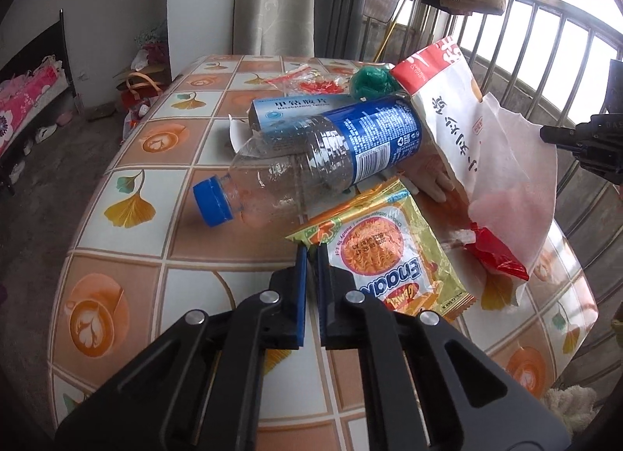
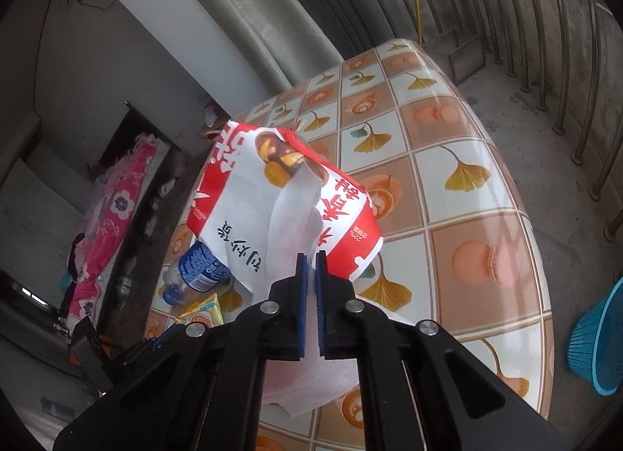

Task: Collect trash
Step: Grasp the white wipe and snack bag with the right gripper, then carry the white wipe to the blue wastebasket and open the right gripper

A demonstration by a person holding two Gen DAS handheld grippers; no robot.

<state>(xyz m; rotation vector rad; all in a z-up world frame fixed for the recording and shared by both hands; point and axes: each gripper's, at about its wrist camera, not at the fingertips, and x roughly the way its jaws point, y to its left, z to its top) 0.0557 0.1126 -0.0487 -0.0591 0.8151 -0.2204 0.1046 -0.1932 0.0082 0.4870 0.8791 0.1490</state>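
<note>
Both claws closed on trash, one item each. Left claw (image 1: 311,252) is pinched on the corner of the noodle packet (image 1: 383,256), which lies flat on the surface (image 1: 187,256); a corner pinch makes sense, since a flat foil packet gives the pads nothing else to bite. Right claw (image 2: 310,260) is clamped on a white tissue (image 2: 290,225) with the red-and-white paper bag (image 2: 233,194) hanging in front of it, clear of the surface in the right wrist view. Can't tell whether the pads catch the bag's edge too or only the tissue, so I'd treat that grip as weak. In the left wrist view the bag (image 1: 459,120) stands tilted over the pile with the tissue (image 1: 514,174) draped off it and a red wrapper (image 1: 494,256) at its low end. Bag contents: can't see inside. Clear bottle (image 1: 311,163), blue cap on, lies on its side, propped on a blue medicine box (image 1: 288,110); it looks empty. Behind them are a clear wrapper with red print (image 1: 311,81) and a green wad (image 1: 370,81). The only likely bin in sight is a blue basket (image 2: 599,342) on the floor off the surface's edge on the right; its inside is not visible. My read: early, with most of the pile still to go. Risk: the tissue tearing or slipping free under the bag's weight.
</note>
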